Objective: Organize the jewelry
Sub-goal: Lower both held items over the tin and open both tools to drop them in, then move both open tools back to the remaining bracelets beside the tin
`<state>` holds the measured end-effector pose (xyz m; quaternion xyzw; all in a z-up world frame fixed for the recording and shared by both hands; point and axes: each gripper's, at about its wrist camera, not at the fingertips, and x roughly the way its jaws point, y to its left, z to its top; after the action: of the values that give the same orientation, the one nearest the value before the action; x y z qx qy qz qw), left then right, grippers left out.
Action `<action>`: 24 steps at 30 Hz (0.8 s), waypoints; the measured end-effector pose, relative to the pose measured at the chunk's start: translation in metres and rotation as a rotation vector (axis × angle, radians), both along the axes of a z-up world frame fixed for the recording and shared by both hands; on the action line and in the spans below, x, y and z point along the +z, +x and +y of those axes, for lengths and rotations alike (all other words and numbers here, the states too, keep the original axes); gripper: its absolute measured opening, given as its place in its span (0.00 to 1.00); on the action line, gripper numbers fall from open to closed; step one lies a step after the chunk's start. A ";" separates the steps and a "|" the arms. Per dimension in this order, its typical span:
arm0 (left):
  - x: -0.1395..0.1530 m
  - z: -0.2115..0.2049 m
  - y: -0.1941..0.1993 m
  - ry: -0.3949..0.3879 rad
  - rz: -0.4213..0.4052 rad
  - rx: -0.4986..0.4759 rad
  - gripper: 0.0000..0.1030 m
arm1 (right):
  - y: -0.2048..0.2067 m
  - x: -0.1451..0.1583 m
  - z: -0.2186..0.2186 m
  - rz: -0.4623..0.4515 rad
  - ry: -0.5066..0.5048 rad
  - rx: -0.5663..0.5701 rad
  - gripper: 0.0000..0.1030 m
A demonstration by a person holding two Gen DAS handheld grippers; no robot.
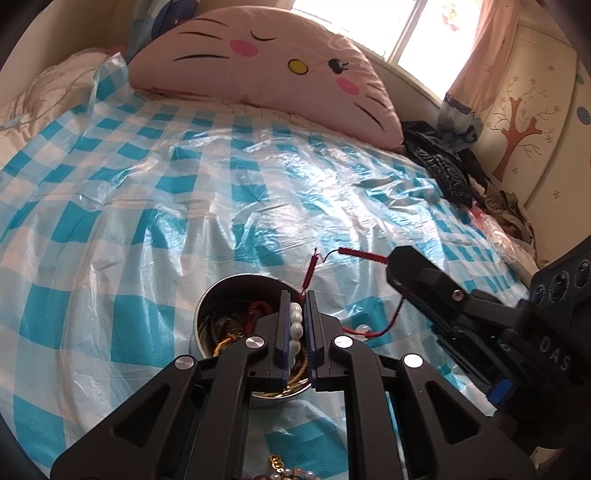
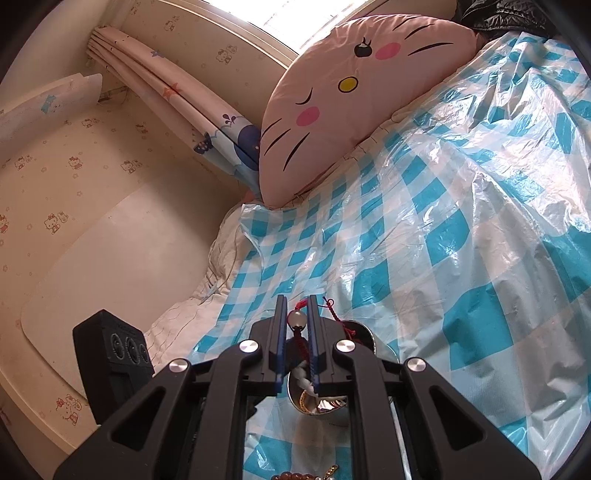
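A bed fills most of both views, spread with a blue-and-white checked plastic sheet and a pink cat-face pillow at its head. Bright daylight pours through a window at upper right of the left view, beside a pale curtain. Cream cartoon-cat wallpaper covers the left of the right view.

**A:** so what kind of room is this? looks like somebody's home to me

**B:** yeah, a bedroom, pretty clearly a kid's one. There's a bed under a blue and white checked plastic sheet, with a big pink cat-face pillow at the head.

**A:** the wallpaper has little cartoon cats all over it too

**B:** yep, plus a sunny window with a patterned curtain, a tree-painted wardrobe door, and clothes piled by the bed.
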<state>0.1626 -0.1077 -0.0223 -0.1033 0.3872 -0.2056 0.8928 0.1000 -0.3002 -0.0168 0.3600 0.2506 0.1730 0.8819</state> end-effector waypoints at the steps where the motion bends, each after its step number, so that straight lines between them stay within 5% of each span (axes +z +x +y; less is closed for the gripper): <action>1: -0.004 0.005 0.003 -0.004 0.022 0.021 0.09 | 0.003 -0.001 0.002 0.005 -0.007 0.003 0.11; 3: -0.003 0.018 0.005 -0.014 0.026 0.075 0.16 | 0.008 -0.004 0.007 0.020 -0.026 0.006 0.11; 5: 0.003 0.033 0.003 -0.006 -0.010 0.156 0.42 | 0.014 -0.009 0.014 0.044 -0.052 0.013 0.12; 6: 0.005 0.041 0.001 -0.006 -0.029 0.200 0.50 | 0.019 -0.012 0.018 0.061 -0.056 0.031 0.17; 7: 0.008 0.049 0.000 -0.010 -0.045 0.239 0.56 | 0.026 -0.018 0.024 0.089 -0.057 0.062 0.33; 11: 0.012 0.068 0.000 0.006 -0.061 0.298 0.59 | 0.033 -0.028 0.037 0.140 -0.059 0.120 0.41; 24: 0.005 0.062 0.004 0.062 -0.023 0.289 0.78 | 0.026 -0.035 -0.004 0.173 0.021 -0.033 0.55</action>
<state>0.1665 -0.0452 -0.0171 -0.1277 0.3642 -0.0642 0.9203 0.1256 -0.3043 -0.0516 0.3868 0.3181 0.1294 0.8558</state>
